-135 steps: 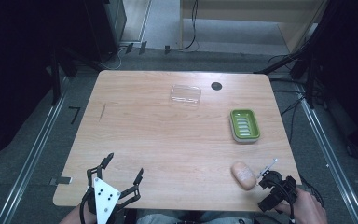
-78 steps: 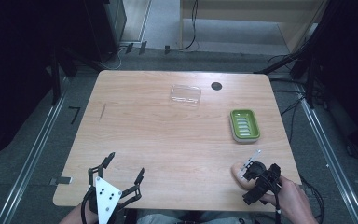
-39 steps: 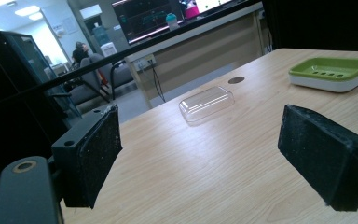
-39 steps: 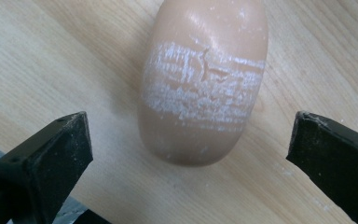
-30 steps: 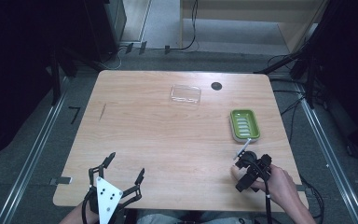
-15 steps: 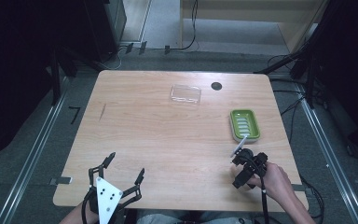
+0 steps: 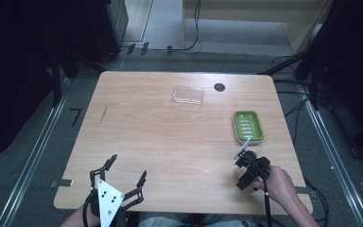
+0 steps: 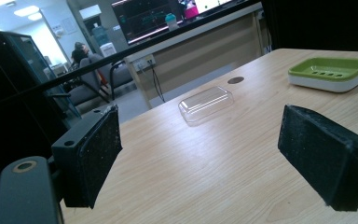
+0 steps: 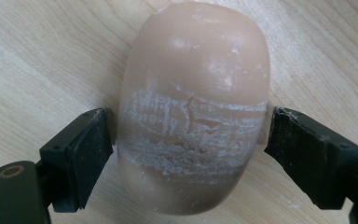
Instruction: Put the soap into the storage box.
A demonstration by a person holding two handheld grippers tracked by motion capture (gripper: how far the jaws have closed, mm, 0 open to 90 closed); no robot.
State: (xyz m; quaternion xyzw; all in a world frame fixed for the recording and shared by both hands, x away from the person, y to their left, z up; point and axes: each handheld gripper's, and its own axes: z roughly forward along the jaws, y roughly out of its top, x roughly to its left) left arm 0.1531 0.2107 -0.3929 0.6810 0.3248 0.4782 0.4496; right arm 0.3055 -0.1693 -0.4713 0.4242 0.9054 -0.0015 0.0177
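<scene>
The soap bar, a rounded tan oval with a scuffed white band across its middle, lies flat on the wooden table, just on the person's side of the green soap dish and close to the table's right front corner. The right gripper is lowered over it, and the bar sits squarely between its two black jaws. The jaws have just been closing: both pads are drawn up to the bar's flanks, with a thin sliver of gap visible on each side, so no firm clamp shows. The left gripper rests far from the dish, at the table's left front edge, jaws spread wide with nothing between them. A clear plastic lid lies beyond the dish, toward the far edge.
</scene>
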